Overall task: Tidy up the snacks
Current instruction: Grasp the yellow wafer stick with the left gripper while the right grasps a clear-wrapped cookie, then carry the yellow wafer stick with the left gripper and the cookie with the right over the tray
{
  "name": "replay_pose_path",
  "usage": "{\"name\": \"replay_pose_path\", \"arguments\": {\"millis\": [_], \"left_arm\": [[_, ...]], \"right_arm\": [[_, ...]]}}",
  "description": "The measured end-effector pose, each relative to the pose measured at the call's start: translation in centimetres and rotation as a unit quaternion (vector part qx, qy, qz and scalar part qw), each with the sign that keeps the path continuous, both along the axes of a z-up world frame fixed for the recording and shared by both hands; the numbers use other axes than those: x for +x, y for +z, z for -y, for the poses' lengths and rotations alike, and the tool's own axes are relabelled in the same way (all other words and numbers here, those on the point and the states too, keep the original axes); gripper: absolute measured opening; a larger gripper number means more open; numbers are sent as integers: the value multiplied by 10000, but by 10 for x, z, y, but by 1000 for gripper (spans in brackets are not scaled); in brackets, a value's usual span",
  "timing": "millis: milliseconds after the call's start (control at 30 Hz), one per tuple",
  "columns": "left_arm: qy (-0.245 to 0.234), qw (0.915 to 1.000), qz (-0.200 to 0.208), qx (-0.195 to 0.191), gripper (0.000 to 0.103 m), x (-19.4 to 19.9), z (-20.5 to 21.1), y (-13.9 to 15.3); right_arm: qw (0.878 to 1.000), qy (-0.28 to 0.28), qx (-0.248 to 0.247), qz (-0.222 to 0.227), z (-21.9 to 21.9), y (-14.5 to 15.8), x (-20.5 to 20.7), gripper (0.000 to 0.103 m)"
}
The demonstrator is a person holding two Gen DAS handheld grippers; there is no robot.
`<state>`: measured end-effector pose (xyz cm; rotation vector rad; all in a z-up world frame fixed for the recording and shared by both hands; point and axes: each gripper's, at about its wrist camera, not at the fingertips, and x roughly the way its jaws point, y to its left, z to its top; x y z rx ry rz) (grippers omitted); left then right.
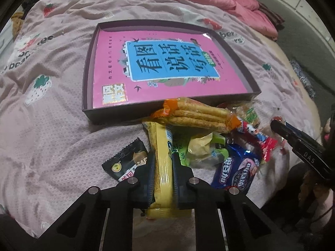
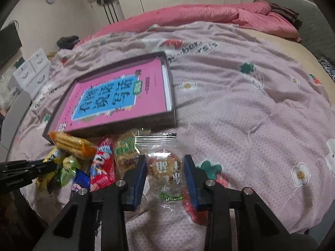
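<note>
My left gripper [image 1: 163, 159] is shut on a long yellow snack pack [image 1: 161, 138] at the near edge of a snack pile on the bed. My right gripper [image 2: 165, 161] is shut on a clear packet [image 2: 159, 144] with a round biscuit inside, its blue pads pressing both sides. The pile holds an orange pack of biscuit sticks [image 1: 199, 115] [image 2: 71, 144], a black packet [image 1: 125, 161], a blue packet [image 1: 236, 171], a red packet [image 2: 103, 167] and green ones [image 1: 201, 148]. Behind the pile lies a dark shallow box [image 1: 88, 73] [image 2: 173, 113] with a pink book [image 1: 163, 67] inside.
Everything rests on a wrinkled pink strawberry-print blanket [image 2: 251, 108]. A rolled pink quilt [image 2: 209, 16] and a grey headboard [image 2: 314, 31] lie at the far side. White drawers [image 2: 31, 69] stand left of the bed. The left gripper's arm [image 2: 27, 169] reaches in beside the pile.
</note>
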<state>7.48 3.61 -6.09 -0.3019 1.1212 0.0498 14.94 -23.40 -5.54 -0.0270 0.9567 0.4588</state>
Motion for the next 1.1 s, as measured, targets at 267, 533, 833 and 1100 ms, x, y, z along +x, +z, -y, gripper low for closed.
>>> {"name": "replay_pose_path", "arguments": {"millis": [267,533,833,1100], "left_arm": [[-21,9995,291,-133,14,-10,-4,18],[175,9989,371,-221,14,-22,-23,24],[309,9975,594,-244,14,-30,-34,36],[312,9953,879,-267,14,-32,-33,48]], "right_arm": [[9996,37,190,219,3,11,-3,36],[9989,160,222,391,-1,17,-8,36],[9976,257,280,586,-5,25,-12,36],[9955,366,410,769,-11,34,-12,36]]}}
